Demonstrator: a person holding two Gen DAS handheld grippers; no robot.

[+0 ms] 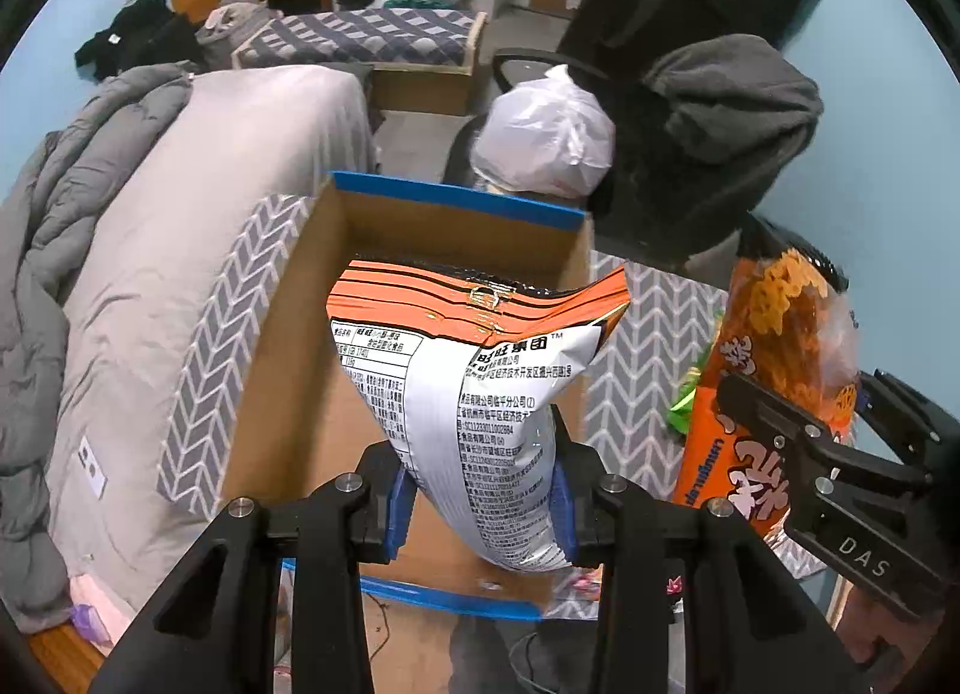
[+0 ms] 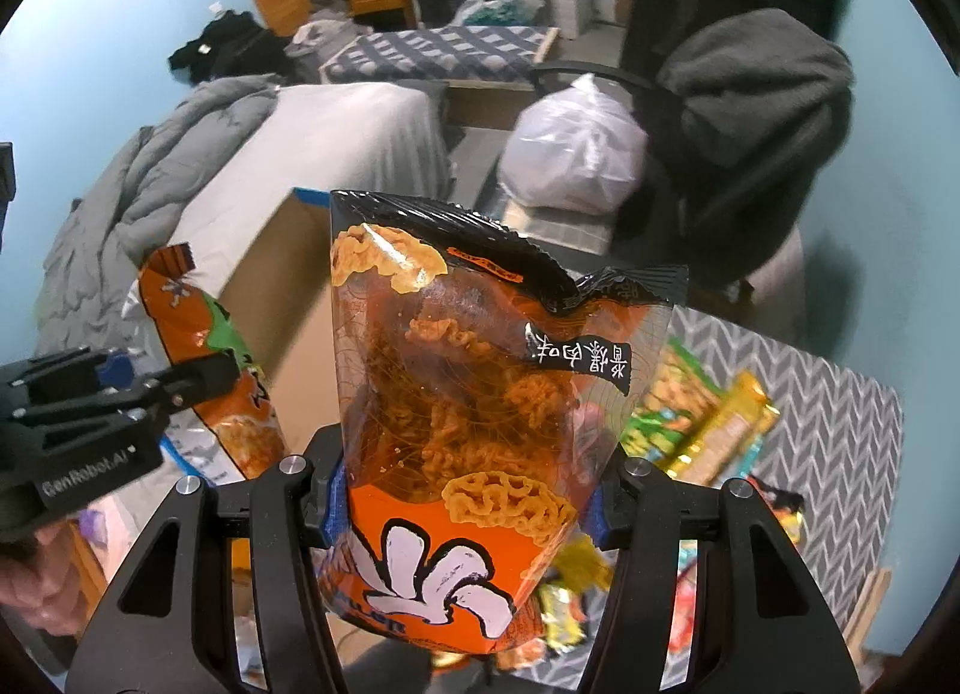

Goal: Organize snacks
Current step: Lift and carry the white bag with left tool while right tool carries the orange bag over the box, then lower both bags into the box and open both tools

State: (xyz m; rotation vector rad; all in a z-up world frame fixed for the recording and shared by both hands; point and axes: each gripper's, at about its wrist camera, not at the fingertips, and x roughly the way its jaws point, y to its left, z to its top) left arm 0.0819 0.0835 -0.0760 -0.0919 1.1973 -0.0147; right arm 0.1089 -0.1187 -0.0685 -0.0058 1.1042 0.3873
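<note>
Left gripper (image 1: 483, 505) pinches the white-backed snack bag (image 1: 468, 394) over the open cardboard box (image 1: 312, 334); right gripper (image 2: 465, 499) pinches the orange snack bag (image 2: 480, 394) just beside it. Risks: both bags are held low and may flop or slip, and the two could collide at the box mouth.

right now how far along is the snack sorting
Nothing visibly packed yet: what shows of the blue-taped cardboard box is bare. In hand: the left tool grips an orange-and-white printed snack bag above the box; the right tool holds a clear orange bag of curly crisps. Left: the loose packets on the chevron cloth.
</note>
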